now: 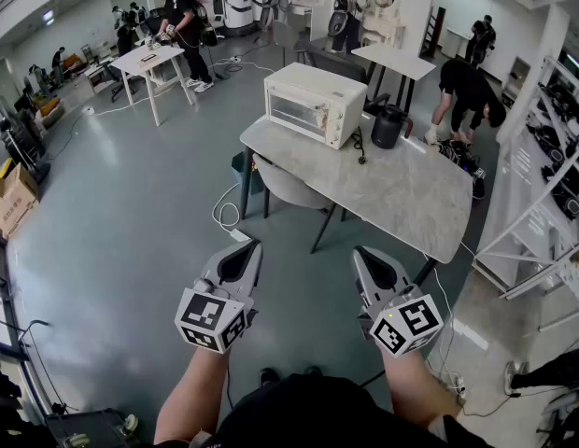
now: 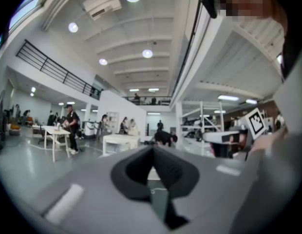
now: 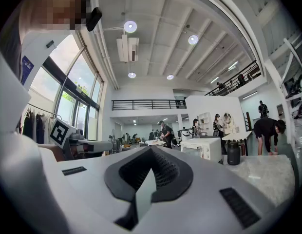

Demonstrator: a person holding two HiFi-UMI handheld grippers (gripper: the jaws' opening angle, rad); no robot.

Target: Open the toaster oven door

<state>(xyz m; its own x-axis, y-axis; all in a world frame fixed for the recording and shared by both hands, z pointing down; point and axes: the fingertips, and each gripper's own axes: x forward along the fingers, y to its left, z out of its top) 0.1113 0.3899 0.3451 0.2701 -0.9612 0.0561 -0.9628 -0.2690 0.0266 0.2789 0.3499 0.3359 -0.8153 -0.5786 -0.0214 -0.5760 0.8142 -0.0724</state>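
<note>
A white toaster oven (image 1: 314, 103) stands on the far left corner of a grey marble table (image 1: 383, 189), its glass door closed. In the right gripper view the toaster oven (image 3: 205, 147) shows small, ahead and to the right. My left gripper (image 1: 246, 250) is held level, well short of the table, jaws shut with nothing between them. Beside it my right gripper (image 1: 366, 255) is likewise shut and empty. Both sit close to my body, far from the oven. The left gripper (image 2: 153, 155) points out over the floor, and the right gripper (image 3: 151, 154) towards the table.
A black kettle-like jar (image 1: 388, 125) stands right of the oven with a cable on the table. A grey chair (image 1: 288, 187) is tucked under the table's left side. Metal shelving (image 1: 542, 213) lines the right. Several people work in the background, one bending near the table's far end.
</note>
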